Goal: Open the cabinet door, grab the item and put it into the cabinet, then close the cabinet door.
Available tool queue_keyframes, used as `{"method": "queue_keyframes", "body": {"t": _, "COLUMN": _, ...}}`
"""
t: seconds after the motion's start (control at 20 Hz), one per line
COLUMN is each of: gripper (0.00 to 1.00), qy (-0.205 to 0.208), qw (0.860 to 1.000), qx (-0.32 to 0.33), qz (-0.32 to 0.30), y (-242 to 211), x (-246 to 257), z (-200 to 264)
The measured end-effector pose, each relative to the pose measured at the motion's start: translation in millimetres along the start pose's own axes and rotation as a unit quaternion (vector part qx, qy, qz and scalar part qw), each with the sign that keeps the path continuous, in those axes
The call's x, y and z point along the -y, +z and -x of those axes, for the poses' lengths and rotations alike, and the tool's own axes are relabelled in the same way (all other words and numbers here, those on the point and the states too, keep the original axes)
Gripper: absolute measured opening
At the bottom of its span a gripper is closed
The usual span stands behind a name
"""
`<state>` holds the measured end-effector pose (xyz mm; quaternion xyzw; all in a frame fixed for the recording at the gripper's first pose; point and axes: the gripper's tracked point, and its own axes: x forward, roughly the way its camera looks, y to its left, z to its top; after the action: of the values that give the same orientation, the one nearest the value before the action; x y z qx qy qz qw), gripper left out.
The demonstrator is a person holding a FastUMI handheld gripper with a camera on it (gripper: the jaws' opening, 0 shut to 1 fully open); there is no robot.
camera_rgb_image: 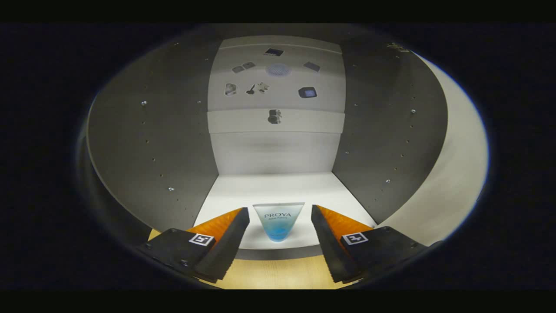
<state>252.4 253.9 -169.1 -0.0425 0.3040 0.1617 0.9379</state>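
A small pale tube with a blue base (278,221) stands upright on the white cabinet floor (278,187), just inside the front edge. My gripper (280,215) is open, its two fingers on either side of the tube with clear gaps to it, touching nothing. The cabinet is open in front of me, with grey side walls (160,143) and a pale back wall (276,148). The opened door (456,174) curves away to the right of the right finger.
The cabinet's back wall carries several small stickers (274,116) and a horizontal ledge. Rows of small holes and screws dot both side walls. A light wooden surface (273,274) lies under the fingers, in front of the cabinet's lip.
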Motion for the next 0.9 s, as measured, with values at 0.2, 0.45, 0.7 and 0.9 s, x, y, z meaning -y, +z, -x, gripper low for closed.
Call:
{"method": "queue_keyframes", "body": {"t": 0.2, "gripper": 0.99, "qy": 0.002, "qw": 0.999, "qx": 0.042, "qz": -0.005, "y": 5.5, "x": 6.0, "z": 44.1}}
{"method": "queue_keyframes", "body": {"t": 0.45, "gripper": 0.99, "qy": 0.002, "qw": 0.994, "qx": 0.108, "qz": -0.017, "y": -2.5, "x": 10.4, "z": 128.5}}
{"method": "queue_keyframes", "body": {"t": 0.7, "gripper": 0.99, "qy": 0.005, "qw": 0.989, "qx": 0.145, "qz": -0.022, "y": -32.9, "x": 22.4, "z": 216.3}}
{"method": "queue_keyframes", "body": {"t": 0.9, "gripper": 0.99, "qy": -0.018, "qw": 0.988, "qx": 0.153, "qz": -0.031, "y": -65.4, "x": 52.9, "z": 278.0}}
